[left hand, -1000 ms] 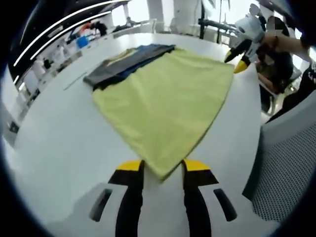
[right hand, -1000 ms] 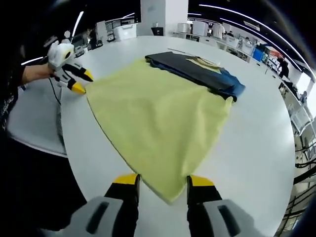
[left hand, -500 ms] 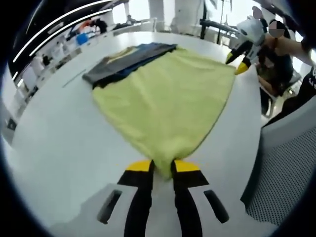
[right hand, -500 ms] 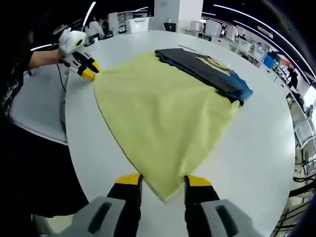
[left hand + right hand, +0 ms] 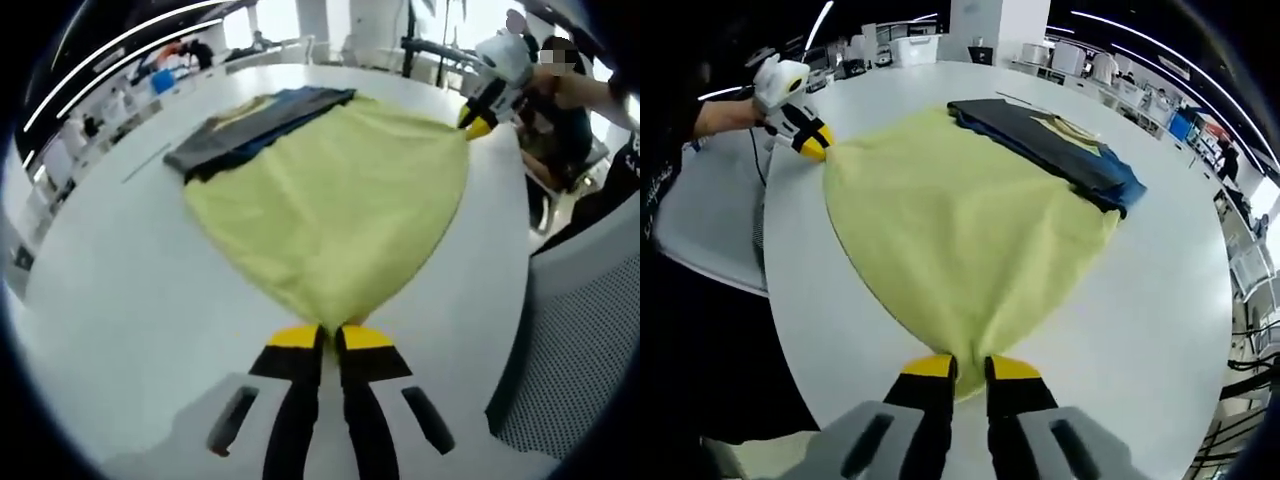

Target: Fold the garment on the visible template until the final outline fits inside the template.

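Note:
A yellow-green garment (image 5: 340,200) lies spread flat on the round white table (image 5: 130,300). In the left gripper view my left gripper (image 5: 330,332) is shut on the garment's near corner, and my right gripper (image 5: 478,112) pinches the far right corner. In the right gripper view the same garment (image 5: 960,230) runs from my right gripper (image 5: 970,366), shut on its near corner, to my left gripper (image 5: 812,142), which holds the far left corner. The cloth gathers into a point at each held corner.
A stack of dark grey and blue folded clothes (image 5: 250,125) (image 5: 1050,140) lies at the garment's far edge, partly under it. A grey mesh chair (image 5: 590,330) stands beside the table edge. A person's hand (image 5: 725,115) holds the left gripper. Desks and shelves fill the background.
Both grippers were open around the garment's corners one second ago. The left one closed first, then the right, and each now pinches its corner, pulling the cloth into points.

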`<move>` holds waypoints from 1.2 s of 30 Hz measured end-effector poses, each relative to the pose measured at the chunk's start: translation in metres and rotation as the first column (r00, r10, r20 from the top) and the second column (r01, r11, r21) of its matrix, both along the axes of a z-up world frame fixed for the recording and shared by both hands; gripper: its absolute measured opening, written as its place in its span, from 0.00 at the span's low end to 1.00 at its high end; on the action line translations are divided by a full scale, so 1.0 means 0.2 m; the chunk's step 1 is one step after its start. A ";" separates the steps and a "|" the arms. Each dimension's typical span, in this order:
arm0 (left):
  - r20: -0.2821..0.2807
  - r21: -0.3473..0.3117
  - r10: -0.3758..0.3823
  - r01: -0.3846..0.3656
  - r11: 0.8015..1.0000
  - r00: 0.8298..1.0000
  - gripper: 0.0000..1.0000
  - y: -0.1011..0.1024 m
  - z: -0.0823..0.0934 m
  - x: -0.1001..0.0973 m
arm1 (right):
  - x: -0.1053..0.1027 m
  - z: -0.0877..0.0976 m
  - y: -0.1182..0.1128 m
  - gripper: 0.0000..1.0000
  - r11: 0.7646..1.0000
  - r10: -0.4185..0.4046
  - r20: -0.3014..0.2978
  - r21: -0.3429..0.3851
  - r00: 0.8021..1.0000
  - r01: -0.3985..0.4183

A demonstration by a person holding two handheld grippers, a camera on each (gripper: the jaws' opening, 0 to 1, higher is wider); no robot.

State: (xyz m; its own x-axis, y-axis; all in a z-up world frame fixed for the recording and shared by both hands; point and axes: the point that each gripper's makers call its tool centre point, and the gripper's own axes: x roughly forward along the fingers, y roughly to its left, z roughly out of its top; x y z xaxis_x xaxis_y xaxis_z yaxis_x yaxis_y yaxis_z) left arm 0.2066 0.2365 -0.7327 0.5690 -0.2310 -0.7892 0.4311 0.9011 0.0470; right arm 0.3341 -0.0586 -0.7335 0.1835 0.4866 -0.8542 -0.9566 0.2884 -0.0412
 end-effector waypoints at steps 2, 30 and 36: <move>0.002 0.003 -0.001 0.001 1.000 1.000 0.02 0.00 0.00 0.00 | 0.00 0.00 0.01 0.01 1.000 -0.002 0.000 0.004 1.000 0.002; -0.016 -0.003 -0.053 0.053 0.999 0.998 0.01 -0.07 0.07 -0.10 | -0.08 0.05 -0.04 0.00 1.000 -0.028 -0.034 0.011 0.999 0.028; -0.039 -0.005 -0.066 0.066 0.998 0.997 0.01 -0.08 0.07 -0.14 | -0.13 0.05 -0.05 0.00 1.000 -0.025 -0.050 0.006 0.998 0.025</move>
State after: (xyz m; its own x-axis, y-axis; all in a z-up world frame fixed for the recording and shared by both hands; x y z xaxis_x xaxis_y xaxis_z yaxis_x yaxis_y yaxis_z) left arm 0.1777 0.2211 -0.7194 0.5210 -0.2700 -0.8097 0.4912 0.8707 0.0257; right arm 0.3084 -0.0694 -0.7244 0.1528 0.4881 -0.8593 -0.9498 0.3126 0.0086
